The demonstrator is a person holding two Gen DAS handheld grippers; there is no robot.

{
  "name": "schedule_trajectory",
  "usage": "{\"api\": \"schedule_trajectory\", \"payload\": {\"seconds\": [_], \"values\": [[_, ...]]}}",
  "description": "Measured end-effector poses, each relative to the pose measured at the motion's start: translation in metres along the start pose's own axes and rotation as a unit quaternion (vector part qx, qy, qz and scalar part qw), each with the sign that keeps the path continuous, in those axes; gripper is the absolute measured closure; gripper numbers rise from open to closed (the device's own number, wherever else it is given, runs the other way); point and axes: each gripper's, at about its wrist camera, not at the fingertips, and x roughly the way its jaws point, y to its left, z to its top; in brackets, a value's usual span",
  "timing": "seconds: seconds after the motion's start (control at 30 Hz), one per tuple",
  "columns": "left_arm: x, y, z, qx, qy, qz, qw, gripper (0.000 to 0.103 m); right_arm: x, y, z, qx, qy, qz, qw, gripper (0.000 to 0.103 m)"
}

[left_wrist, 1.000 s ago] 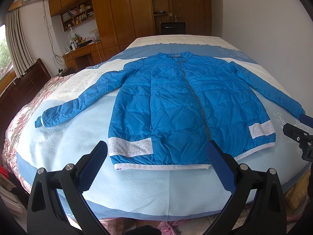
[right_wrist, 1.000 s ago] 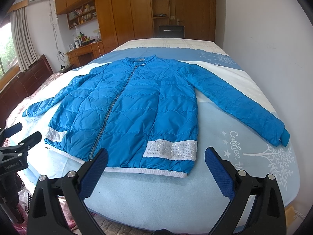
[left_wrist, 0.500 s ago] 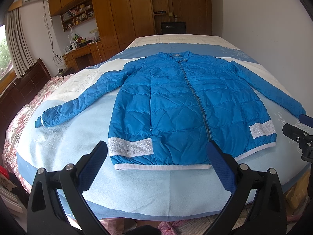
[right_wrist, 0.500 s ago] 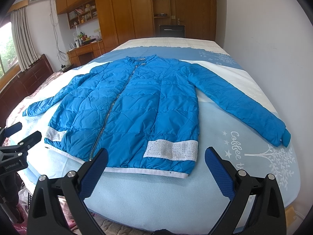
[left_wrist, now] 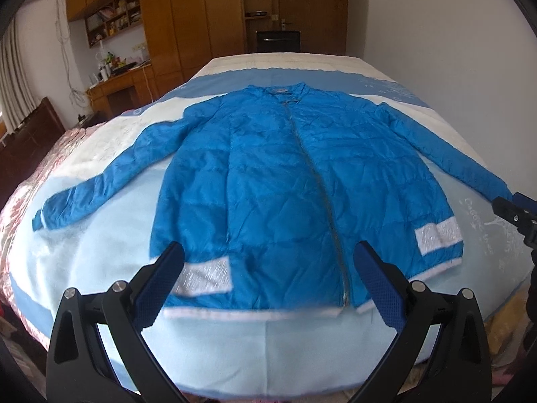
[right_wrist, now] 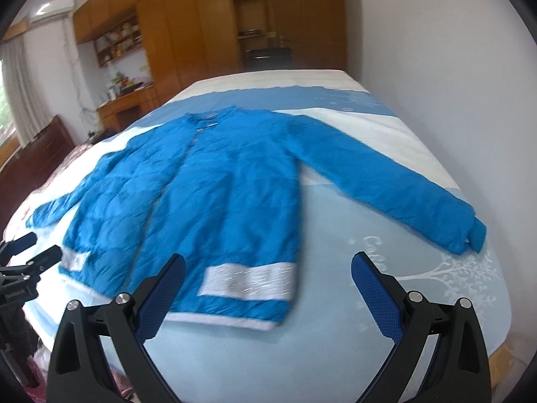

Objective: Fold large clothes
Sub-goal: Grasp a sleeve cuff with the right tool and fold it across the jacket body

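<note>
A blue quilted jacket (left_wrist: 295, 181) is laid face up and flat on the bed (left_wrist: 268, 346), zipped along its front, with the collar toward the far end of the bed and the white hem toward the near edge. Both sleeves are spread outward from the jacket body: one sleeve (left_wrist: 100, 184) is stretched to the left of the body, the other sleeve (right_wrist: 386, 181) to the right, its cuff lying near the tree print on the bedcover. The jacket is judged to be light, puffy and soft, with a smooth shell that is likely to be slippery, so a shallow pinch could be lost and the padding may spring back after a fold. A firmer hold would probably be had at the stitched edges: a cuff, the hem band, or the shoulder seam, where the layers are thin enough to be pinched together. A silvery band (right_wrist: 248, 280) is sewn just above the hem on each front panel. The left gripper (left_wrist: 268, 285) is held above the near edge of the bed, before the hem, fingers spread wide with nothing between them. The right gripper (right_wrist: 268, 294) is held likewise before the jacket's right hem corner, fingers wide and empty. Wooden wardrobes (left_wrist: 201, 16) stand beyond the far end of the bed.
</note>
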Motion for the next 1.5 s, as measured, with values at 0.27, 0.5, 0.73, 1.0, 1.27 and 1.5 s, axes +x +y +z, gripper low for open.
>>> {"api": "schedule_trajectory", "payload": {"seconds": [0.27,0.5,0.73,1.0,1.27,1.5], "values": [[0.039,-0.053,0.056,0.056,-0.008,-0.041,0.9975,0.003,0.010,-0.108,0.024,0.106,-0.001,-0.061,0.992,0.004],[0.097,-0.106,0.102,0.075,0.024,-0.078,0.9938,0.003,0.033,-0.220,0.026,0.213,0.034,-0.124,0.969,0.004],[0.156,-0.132,0.134,0.058,0.060,-0.104,0.9911,0.003,0.070,-0.298,0.022,0.293,0.080,-0.090,0.949,0.006],[0.218,-0.149,0.155,0.045,0.105,-0.118,0.9864,0.013,0.112,-0.327,0.018,0.347,0.126,-0.055,0.928,0.019],[0.272,-0.138,0.159,0.005,0.138,-0.134,0.9813,0.045,0.110,-0.313,0.039,0.331,0.107,0.000,0.938,0.076],[0.252,-0.120,0.171,-0.017,0.125,-0.154,0.9799,0.053,0.096,-0.235,0.136,0.234,0.020,0.068,0.970,0.076]]}}
